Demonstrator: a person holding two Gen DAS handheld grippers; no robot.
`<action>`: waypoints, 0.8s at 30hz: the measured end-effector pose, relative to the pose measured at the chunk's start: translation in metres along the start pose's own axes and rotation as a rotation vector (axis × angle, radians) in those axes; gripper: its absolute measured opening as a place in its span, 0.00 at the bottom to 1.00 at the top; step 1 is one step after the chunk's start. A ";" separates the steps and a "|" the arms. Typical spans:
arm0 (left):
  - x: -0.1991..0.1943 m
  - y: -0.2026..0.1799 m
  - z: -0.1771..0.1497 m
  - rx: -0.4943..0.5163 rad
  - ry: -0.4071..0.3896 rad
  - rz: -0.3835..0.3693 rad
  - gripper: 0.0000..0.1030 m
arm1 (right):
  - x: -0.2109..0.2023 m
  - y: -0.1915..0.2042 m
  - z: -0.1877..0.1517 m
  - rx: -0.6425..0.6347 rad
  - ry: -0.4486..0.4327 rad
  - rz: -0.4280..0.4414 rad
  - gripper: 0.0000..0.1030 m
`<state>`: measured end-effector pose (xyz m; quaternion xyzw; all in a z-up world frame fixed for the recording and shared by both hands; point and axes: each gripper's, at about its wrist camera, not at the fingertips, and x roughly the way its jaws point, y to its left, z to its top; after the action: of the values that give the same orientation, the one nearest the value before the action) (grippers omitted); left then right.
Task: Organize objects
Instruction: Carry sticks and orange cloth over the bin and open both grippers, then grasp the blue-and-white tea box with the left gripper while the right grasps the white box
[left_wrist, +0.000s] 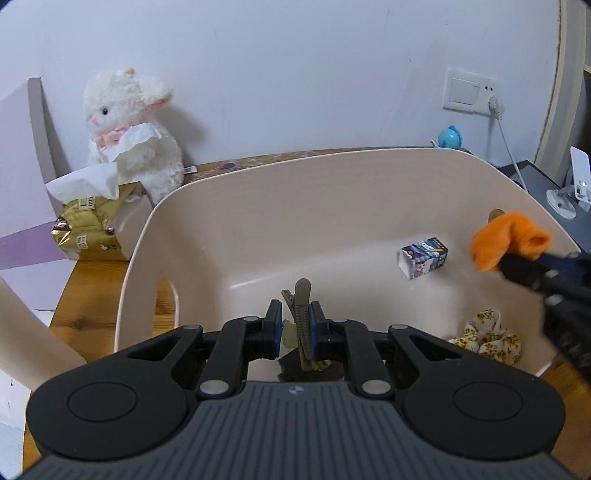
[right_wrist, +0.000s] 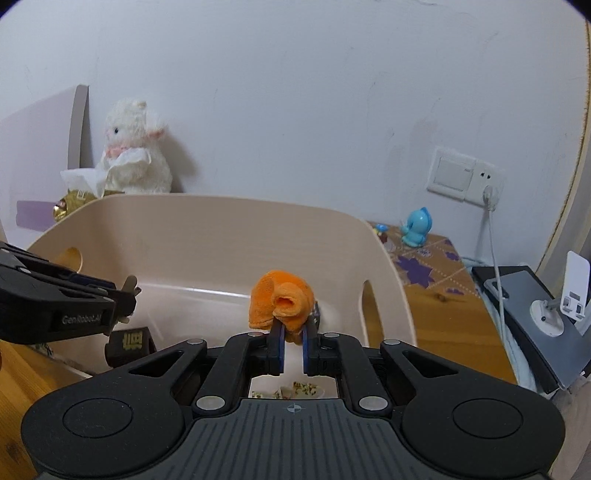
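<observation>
A beige basket (left_wrist: 258, 206) stands on the wooden table. My left gripper (left_wrist: 295, 314) is over its near rim, shut on an olive hair clip (left_wrist: 302, 295) that sticks up between the pads. At the right, over the basket, my right gripper (right_wrist: 293, 328) has a bunched orange cloth (right_wrist: 280, 302) pinched at its fingertips; a narrow gap shows between the pads below the cloth. Inside the basket lie a small printed box (left_wrist: 424, 257), a floral scrunchie (left_wrist: 487, 338) and a dark packet (right_wrist: 129, 343). In the right wrist view my left gripper (right_wrist: 125, 299) reaches in from the left.
A white plush bunny (left_wrist: 129, 129) leans on the wall behind a gold tissue pack (left_wrist: 88, 225) at the left. Right of the basket are a blue toy figure (right_wrist: 415, 229), a wall socket with a cable (right_wrist: 491, 206), a grey device (right_wrist: 546, 325) and a white stand (right_wrist: 565, 302).
</observation>
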<state>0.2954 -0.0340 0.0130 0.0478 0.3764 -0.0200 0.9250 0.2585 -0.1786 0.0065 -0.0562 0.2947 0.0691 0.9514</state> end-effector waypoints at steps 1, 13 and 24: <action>0.001 0.000 0.001 0.001 0.010 -0.007 0.17 | -0.003 -0.001 -0.001 0.007 -0.010 0.002 0.28; -0.059 0.002 -0.010 -0.017 -0.088 -0.003 0.82 | -0.072 -0.005 -0.004 0.019 -0.123 0.025 0.77; -0.105 0.009 -0.047 -0.048 -0.105 0.017 0.83 | -0.099 -0.009 -0.048 0.000 -0.068 0.008 0.86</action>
<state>0.1881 -0.0203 0.0538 0.0278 0.3273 -0.0059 0.9445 0.1525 -0.2039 0.0246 -0.0527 0.2623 0.0749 0.9606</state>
